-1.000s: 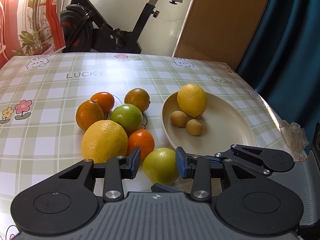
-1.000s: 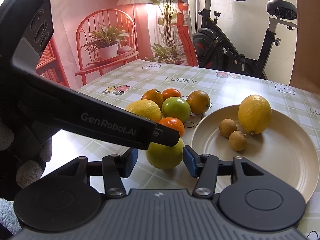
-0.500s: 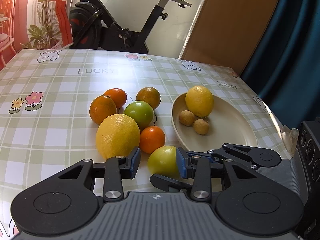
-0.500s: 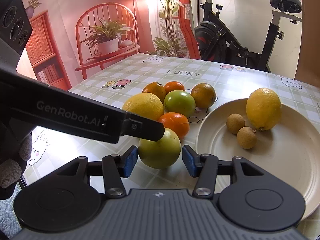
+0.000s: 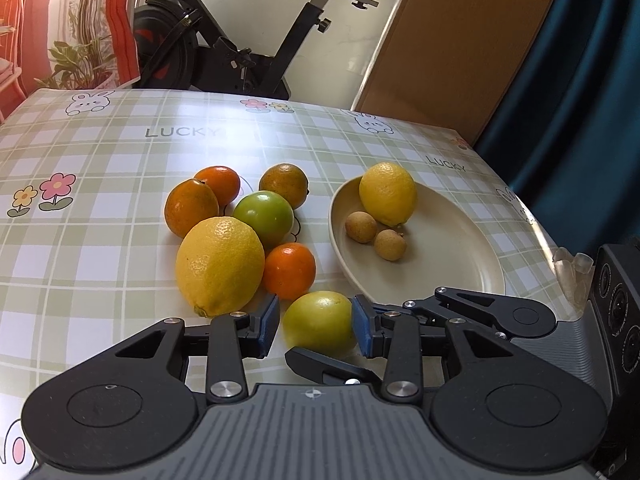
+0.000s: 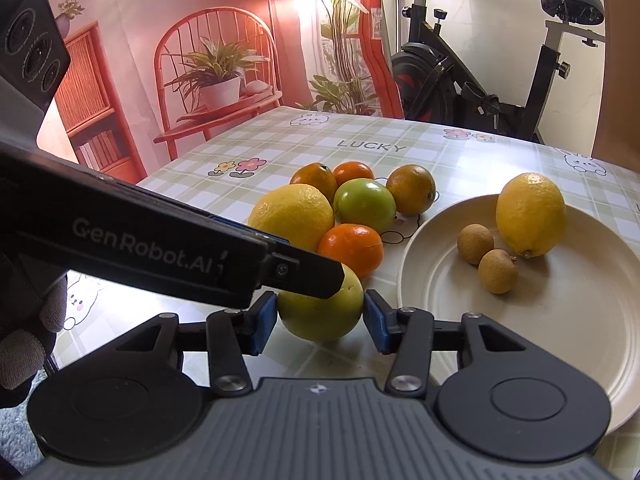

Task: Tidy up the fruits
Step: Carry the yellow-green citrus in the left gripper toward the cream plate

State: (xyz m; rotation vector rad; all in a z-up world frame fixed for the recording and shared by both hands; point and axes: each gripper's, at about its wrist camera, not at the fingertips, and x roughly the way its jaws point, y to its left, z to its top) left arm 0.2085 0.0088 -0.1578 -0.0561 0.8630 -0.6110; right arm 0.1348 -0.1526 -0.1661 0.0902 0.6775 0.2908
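The right tool [image 6: 320, 318] has just been narrowing its blue pads around the yellow-green fruit [image 6: 322, 308] that sits on the counter [image 6: 400, 148] directly between them. A second ago clear gaps showed on both sides of it; now both pads stand at its flanks, seemingly touching, though whether they press firmly cannot be told. The left tool [image 5: 314, 322] has kept its spacing. From its own camera the same fruit appears between its pads too, but the right tool's view shows its finger crossing over the fruit's top left shoulder, so it looks to be steadying rather than gripping; its jaws are partly open and hold nothing that can be made out. The plate [image 6: 560, 320] lies just right of the right tool and carries a lemon [image 6: 530, 214] and two small brown fruits. The rest of the pile sits just ahead and left. I judge the pick to be nearly secured, with a lift and short carry rightward to the plate left to do.
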